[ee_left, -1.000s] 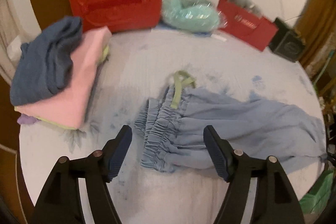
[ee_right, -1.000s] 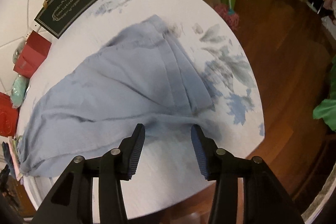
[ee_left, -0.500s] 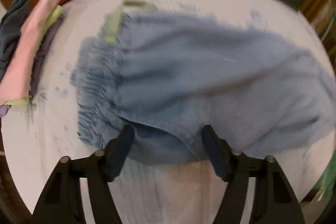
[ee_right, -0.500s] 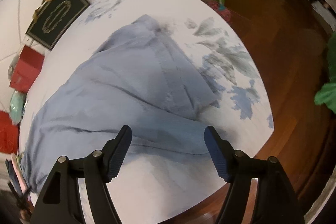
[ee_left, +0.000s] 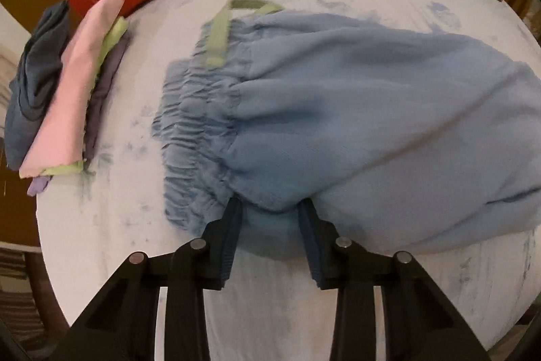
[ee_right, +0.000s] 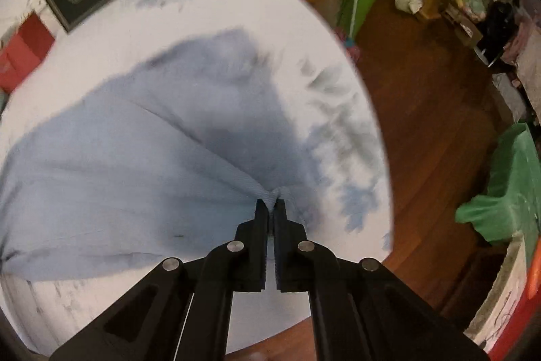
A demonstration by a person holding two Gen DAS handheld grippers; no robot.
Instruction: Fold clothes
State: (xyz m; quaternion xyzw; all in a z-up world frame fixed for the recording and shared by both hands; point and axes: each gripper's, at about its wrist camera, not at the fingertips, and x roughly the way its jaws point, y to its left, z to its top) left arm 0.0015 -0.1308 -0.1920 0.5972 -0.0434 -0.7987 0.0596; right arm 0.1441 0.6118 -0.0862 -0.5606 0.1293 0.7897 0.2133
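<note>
Left wrist: your left gripper (ee_left: 268, 208) is closing its jaws around the near edge of the blue garment (ee_left: 355, 110) at 6 o'clock on the worktop (ee_left: 118, 212); folded pile (ee_left: 67, 97) at 9 o'clock.
Right wrist: your right gripper (ee_right: 270, 207) has its jaws pinched tight on a bunch of the garment at centre.

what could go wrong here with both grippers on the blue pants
The right gripper pinches only a small tuft of the light blue fabric pants, so it may slip out on lifting. The left gripper is closing near the gathered waistband and might catch only one layer. The hem lies near the round white table's edge and could slide off.
</note>
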